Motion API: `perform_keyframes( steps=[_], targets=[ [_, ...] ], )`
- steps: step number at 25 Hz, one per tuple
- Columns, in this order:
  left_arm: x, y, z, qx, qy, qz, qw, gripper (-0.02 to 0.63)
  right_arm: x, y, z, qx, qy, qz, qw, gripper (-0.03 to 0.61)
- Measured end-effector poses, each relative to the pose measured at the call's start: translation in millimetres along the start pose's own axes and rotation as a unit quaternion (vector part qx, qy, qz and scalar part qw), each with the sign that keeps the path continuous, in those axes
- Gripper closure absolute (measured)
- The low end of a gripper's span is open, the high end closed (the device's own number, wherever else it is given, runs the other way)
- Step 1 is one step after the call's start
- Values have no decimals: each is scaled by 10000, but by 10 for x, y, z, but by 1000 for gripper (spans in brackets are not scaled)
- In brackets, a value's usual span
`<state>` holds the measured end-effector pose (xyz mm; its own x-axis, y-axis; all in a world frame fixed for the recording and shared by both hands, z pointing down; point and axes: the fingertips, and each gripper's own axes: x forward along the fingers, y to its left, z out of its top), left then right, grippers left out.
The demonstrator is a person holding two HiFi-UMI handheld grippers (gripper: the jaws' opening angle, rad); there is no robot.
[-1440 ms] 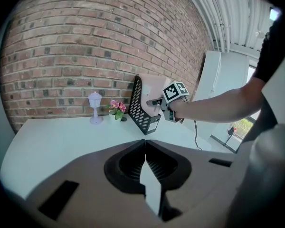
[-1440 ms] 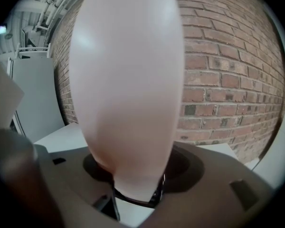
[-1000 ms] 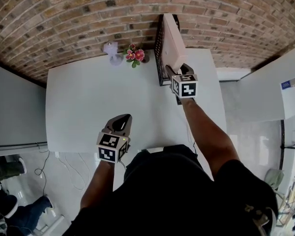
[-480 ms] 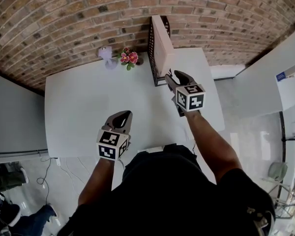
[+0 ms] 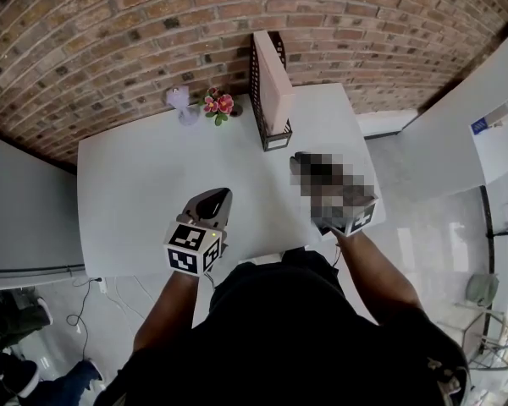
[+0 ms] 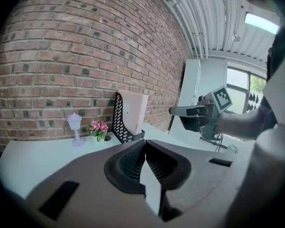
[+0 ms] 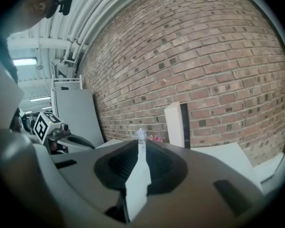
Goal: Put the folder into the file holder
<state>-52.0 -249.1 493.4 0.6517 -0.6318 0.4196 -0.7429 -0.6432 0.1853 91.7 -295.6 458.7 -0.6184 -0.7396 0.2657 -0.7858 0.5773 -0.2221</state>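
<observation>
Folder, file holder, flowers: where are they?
folder (image 5: 273,87), head view, its pale flat side.
file holder (image 5: 255,91), head view, its black mesh wall.
flowers (image 5: 219,104), head view, the pink blooms.

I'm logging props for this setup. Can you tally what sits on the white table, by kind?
file holder, black mesh: 1
folder, standing in the holder: 1
pink flowers, small bunch: 1
lamp ornament, pale lavender: 1
Total: 4
</observation>
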Motion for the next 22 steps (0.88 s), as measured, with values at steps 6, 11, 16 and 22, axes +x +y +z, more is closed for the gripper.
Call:
perform_keyframes(
  steps=[6,11,16,22],
  targets=[
    [12,-121,18,228,-34,-189,9996,609,-165,304,-97,-191,-26,293,9994,574],
    [-30,-121,-18,219,-45,-182,9996,609,-274,422,-150,-299,-15,333,9990,574],
    [-63,-111,-60,217,-19,-138,9997,609,-354,412,-287,-342,151,277,9989,575],
    [-111,-117,-114,309,53,-85,9995,609,-371,368,-419,-253,315,226,9989,575]
  ],
)
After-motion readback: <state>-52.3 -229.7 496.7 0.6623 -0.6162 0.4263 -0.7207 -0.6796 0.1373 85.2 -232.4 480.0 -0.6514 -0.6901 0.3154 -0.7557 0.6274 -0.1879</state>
